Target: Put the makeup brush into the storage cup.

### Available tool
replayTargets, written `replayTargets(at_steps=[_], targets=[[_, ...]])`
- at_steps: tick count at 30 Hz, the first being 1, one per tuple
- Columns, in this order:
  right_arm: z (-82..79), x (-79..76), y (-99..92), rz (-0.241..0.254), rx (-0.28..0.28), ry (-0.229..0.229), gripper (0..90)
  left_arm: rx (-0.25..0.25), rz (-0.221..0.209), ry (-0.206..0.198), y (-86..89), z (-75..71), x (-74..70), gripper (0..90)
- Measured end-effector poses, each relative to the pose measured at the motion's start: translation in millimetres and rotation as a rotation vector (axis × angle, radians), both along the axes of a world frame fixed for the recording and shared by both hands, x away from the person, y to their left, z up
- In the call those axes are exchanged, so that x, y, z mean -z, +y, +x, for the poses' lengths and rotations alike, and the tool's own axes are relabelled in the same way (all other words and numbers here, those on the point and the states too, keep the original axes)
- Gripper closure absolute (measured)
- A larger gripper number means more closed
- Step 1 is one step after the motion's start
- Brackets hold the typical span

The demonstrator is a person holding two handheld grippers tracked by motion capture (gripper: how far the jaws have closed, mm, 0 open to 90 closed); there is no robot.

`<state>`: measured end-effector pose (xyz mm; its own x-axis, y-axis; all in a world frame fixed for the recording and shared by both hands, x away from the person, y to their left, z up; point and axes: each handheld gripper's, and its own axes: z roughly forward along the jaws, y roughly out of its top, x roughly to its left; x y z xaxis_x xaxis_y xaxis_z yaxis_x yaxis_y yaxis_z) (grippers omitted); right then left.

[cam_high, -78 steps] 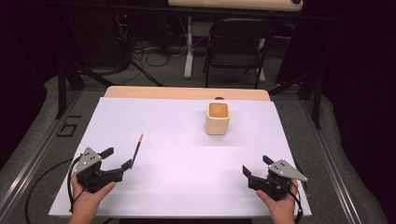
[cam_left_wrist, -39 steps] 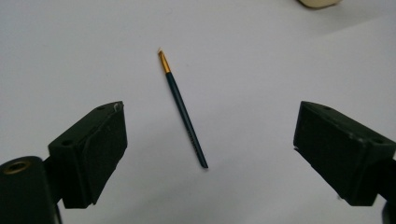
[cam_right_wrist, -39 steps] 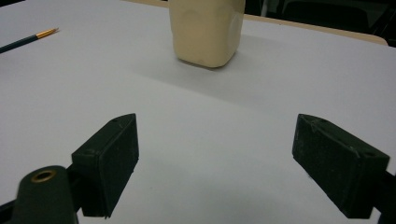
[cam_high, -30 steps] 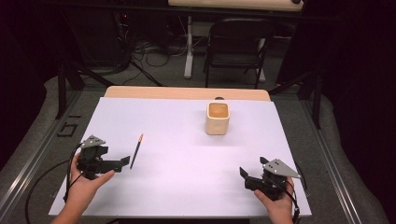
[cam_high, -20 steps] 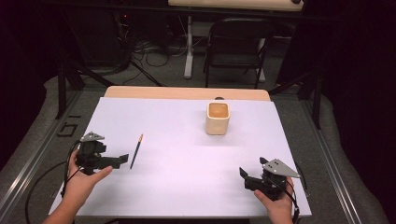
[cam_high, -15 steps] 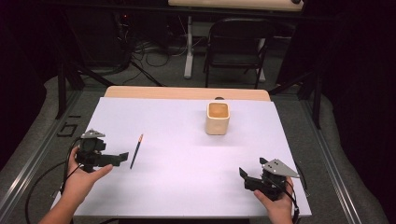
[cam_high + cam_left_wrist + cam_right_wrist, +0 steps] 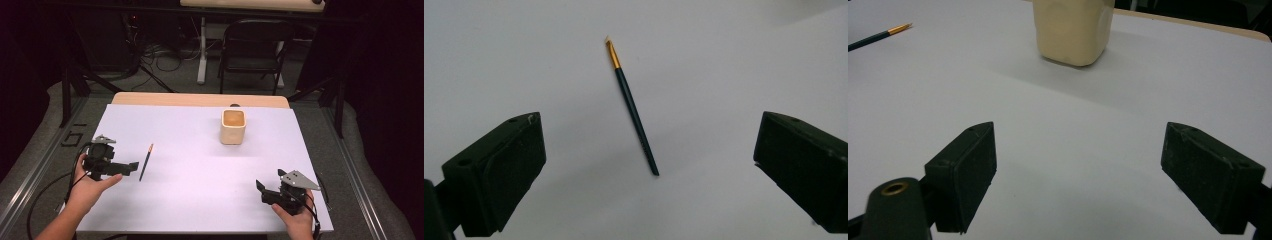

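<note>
Reaching: left tool [image 7: 131, 165] gapes wide, aimed at the paintbrush [image 7: 146, 162], nothing gripped.
Paintbrush: flat on the desk [image 7: 200, 170], just beside that tool.
Right tool [image 7: 259, 191]: wide, idle.
Cup [image 7: 233, 126]: well apart, empty; pickup not begun.

A cream-coloured cup [image 7: 233, 126] stands upright on the white surface [image 7: 200, 200], toward its far side and a little right of the middle. Its opening is square with rounded corners, and the inside looks orange-brown. Behind the white surface, a strip of light wood [image 7: 200, 99] shows along the far edge. On the grey floor beyond stands a dark folding chair [image 7: 255, 47], and black cables [image 7: 150, 55] lie to its left.
</note>
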<state>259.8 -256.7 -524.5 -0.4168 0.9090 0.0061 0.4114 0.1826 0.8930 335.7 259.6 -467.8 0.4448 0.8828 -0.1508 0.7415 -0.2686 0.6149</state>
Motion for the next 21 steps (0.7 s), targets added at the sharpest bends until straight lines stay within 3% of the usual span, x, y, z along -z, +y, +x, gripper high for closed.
replayTargets(at_steps=[11, 21], targets=[[0.4, 0.9, 0.9, -0.007, -0.006, 0.009, 14.3, -0.026, 0.088, 0.106, -4.3, 14.5, -2.8, 4.4], [0.4, 1.6, 2.1, -0.008, -0.010, 0.017, 14.4, -0.034, 0.113, 0.163, -8.5, 22.3, -1.4, 6.8]])
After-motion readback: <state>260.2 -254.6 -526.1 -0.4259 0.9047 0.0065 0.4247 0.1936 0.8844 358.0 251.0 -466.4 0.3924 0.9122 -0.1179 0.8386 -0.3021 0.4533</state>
